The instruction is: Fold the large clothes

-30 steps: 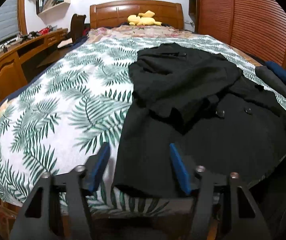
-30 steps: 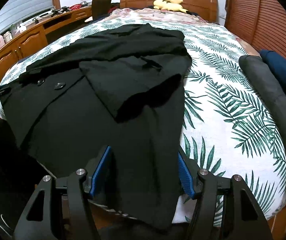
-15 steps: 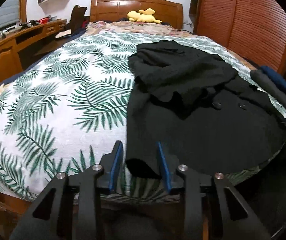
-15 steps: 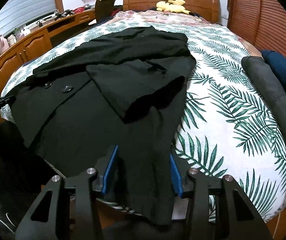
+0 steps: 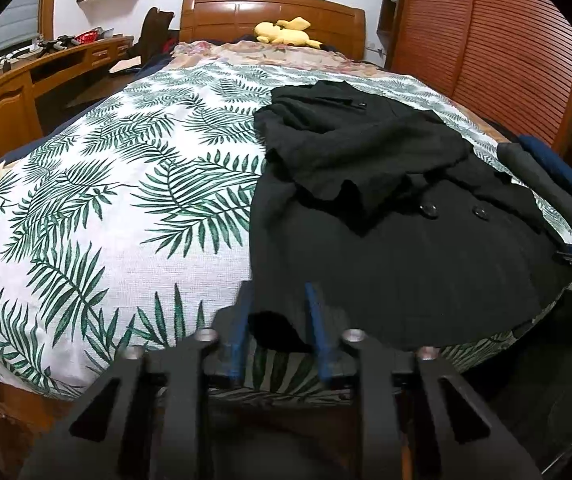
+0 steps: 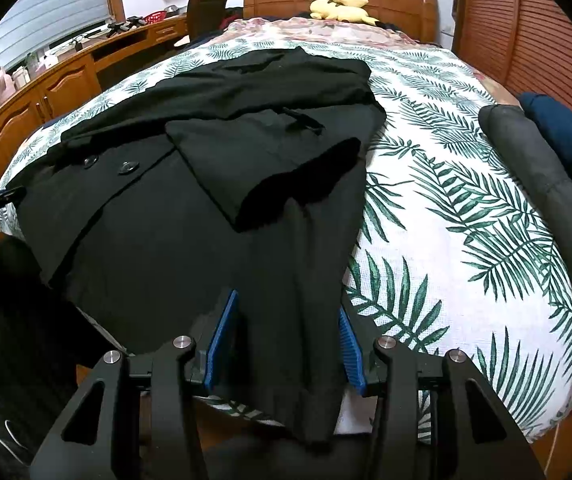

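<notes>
Your left gripper (image 5: pixel 276 320) sits at the near edge of the bed (image 5: pixel 106 208), its blue jaws having just been closing around the bottom corner of the black coat (image 5: pixel 386 208); the hem sits between them, though whether the pads already press on it you cannot tell. Your right gripper (image 6: pixel 286 344) straddles the coat's (image 6: pixel 190 200) other bottom corner, where the cloth hangs over the mattress edge, its jaws having narrowed moments ago and standing just beside the fabric, contact unclear. The coat lies spread on the palm-leaf bedspread (image 6: pixel 446 208), one sleeve folded across its front, two buttons showing. A yellow plush toy (image 5: pixel 286 32) rests by the wooden headboard (image 5: pixel 246 12), and rolled dark bedding (image 6: pixel 546 184) lies along the bed's far side
</notes>
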`<state>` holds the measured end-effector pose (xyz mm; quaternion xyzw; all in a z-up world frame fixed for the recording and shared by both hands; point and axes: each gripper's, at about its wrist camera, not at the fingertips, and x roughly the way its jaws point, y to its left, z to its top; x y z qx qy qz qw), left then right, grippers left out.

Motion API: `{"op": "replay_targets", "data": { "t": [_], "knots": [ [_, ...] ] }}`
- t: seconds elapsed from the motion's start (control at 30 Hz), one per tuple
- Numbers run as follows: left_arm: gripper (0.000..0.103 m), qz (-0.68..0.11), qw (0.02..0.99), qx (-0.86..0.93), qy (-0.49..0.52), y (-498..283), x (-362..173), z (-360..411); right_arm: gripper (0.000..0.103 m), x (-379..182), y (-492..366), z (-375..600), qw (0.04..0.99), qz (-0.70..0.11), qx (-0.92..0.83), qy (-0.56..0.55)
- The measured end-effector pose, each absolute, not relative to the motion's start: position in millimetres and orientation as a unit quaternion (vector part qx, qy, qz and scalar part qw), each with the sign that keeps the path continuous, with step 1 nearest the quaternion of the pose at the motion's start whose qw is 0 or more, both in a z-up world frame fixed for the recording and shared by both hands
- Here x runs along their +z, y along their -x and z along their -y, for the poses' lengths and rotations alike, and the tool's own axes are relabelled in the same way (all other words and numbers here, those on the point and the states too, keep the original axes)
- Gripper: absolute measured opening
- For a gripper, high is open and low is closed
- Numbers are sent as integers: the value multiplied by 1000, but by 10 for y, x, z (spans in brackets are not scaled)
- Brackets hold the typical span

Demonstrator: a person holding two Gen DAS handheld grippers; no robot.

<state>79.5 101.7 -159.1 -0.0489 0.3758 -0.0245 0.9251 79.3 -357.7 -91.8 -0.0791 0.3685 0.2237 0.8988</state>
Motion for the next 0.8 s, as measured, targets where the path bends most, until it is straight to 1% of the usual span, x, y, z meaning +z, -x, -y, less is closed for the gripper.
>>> {"op": "replay_targets", "data": {
  "t": [0.03,0.07,0.1,0.13,0.17,0.23,0.33,0.63,0.8],
  "knots": [
    [14,-375,926,-24,49,-796,-1582,-1014,49,-919,-796,3578,899,-368,225,78],
    [8,-373,926,-24,52,-797,-1571,-1022,40,-920,-798,3584,899,-367,227,77],
    [6,-372,926,-26,61,-800,-1554,-1036,32,-918,-799,3585,899,-365,227,79],
    [5,-370,926,-27,71,-802,-1526,-1049,16,-909,-802,3586,901,-363,225,81],
    [5,-365,928,-28,74,-798,-1478,-1051,9,-894,-814,3597,901,-362,223,79],
    [5,-342,936,-28,75,-759,-1291,-1045,7,-844,-837,3636,902,-359,232,64],
    [5,-314,946,-27,74,-706,-1051,-1017,5,-662,-765,3658,915,-320,237,68],
    [5,-244,968,-30,55,-444,-306,-906,5,47,-371,3840,937,-242,246,51],
    [5,-210,976,-21,50,-150,77,-979,5,377,-6,4005,944,-204,253,53]
  ]
}}
